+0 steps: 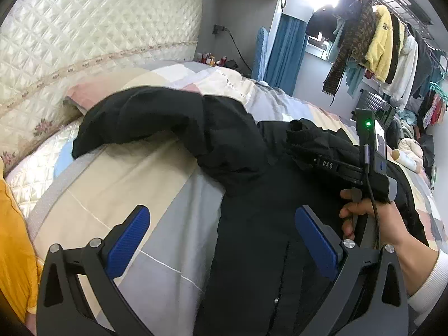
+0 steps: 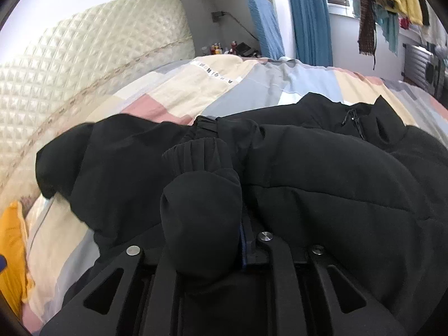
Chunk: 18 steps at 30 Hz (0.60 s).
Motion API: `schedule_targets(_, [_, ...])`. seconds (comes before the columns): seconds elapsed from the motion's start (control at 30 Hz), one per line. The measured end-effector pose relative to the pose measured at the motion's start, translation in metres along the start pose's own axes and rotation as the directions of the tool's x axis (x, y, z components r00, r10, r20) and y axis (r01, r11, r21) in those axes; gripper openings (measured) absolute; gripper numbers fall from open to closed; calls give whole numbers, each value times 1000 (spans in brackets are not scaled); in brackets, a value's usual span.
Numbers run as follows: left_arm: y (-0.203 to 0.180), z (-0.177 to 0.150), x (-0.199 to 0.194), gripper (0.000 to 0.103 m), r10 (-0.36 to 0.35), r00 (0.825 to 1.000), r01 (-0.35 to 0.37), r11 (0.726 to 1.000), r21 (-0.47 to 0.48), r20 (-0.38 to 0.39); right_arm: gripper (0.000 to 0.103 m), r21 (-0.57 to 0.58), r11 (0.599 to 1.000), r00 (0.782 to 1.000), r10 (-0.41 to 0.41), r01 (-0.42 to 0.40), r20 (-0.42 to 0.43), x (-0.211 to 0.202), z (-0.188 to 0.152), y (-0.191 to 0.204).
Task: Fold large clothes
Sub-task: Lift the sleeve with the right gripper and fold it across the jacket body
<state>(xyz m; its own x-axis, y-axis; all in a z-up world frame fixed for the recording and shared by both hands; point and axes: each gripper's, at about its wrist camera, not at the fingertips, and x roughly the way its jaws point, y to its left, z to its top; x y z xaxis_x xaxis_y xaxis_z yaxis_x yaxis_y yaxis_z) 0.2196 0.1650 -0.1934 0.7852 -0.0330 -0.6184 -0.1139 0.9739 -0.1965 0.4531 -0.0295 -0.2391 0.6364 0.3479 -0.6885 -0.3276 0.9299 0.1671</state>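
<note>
A bulky black puffer jacket (image 1: 246,168) lies rumpled across the patchwork quilt (image 1: 145,173) on the bed, one sleeve (image 1: 134,117) flung toward the pillows, its ribbed cuff (image 2: 200,193) clamped in the right gripper (image 2: 201,254), while the left gripper (image 1: 221,240) hovers, jaws apart.

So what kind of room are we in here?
Most likely a lived-in bedroom: a bed with a patchwork quilt, a quilted cream headboard, and a rail of hanging clothes by the window. The black jacket lies on the bed.
</note>
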Motion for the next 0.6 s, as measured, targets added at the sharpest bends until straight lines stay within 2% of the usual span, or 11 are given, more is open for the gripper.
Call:
schedule_targets(0.2, [-8,14,-24,103,-13,999,13,1000,0,39,35,-56,998,1000,-6,5,-16,-22,0,12])
schedule_targets(0.27, [-7,18,-32,103,-13,999,13,1000,-10,45,54,-59,998,1000,16,-17,-9,-35,1,13])
schedule_targets(0.3, [-8,20,-34,103,-10,999,11,1000,-15,44,61,-64,998,1000,22,-22,-2,-41,2,14])
schedule_targets(0.33, [-7,22,-38,103,-13,999,14,1000,-25,43,72,-69,997,1000,24,-24,7,-47,3,14])
schedule_targets(0.5, [-19,26,-54,103,-15,999,15,1000,-18,47,74,-55,998,997,35,-31,69,-91,10,6])
schedule_targets(0.6, [-33,27,-67,103,-47,998,47,999,-6,51,74,-39,999,994,15,-11,105,-123,12,-3])
